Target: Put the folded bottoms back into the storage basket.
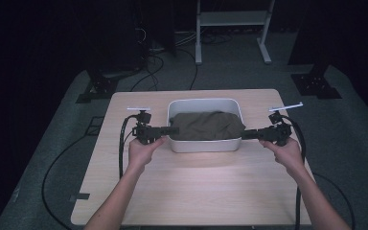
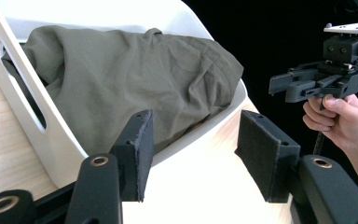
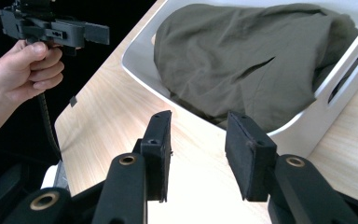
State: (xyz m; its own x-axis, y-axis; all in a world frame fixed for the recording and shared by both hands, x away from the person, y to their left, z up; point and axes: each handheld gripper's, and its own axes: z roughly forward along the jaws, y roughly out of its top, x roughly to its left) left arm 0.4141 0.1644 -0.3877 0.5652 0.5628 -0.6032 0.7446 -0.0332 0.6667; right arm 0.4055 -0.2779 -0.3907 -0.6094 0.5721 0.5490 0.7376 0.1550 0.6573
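My left gripper (image 1: 172,130) hovers at the white bin's (image 1: 203,144) left end, jaws apart on nothing. The olive-green garment (image 1: 206,125) is bundled inside the bin at mid-table; I judge packing done, or lifting not yet begun. My right gripper (image 1: 244,134) sits opposite, likewise open and empty. Light wooden table (image 1: 196,187), grey carpet (image 1: 359,143), dark room.

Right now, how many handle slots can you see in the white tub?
2: one slot in the tub end wall nearest the left gripper, one slot in the end wall nearest the right gripper. The cloth may hide others.
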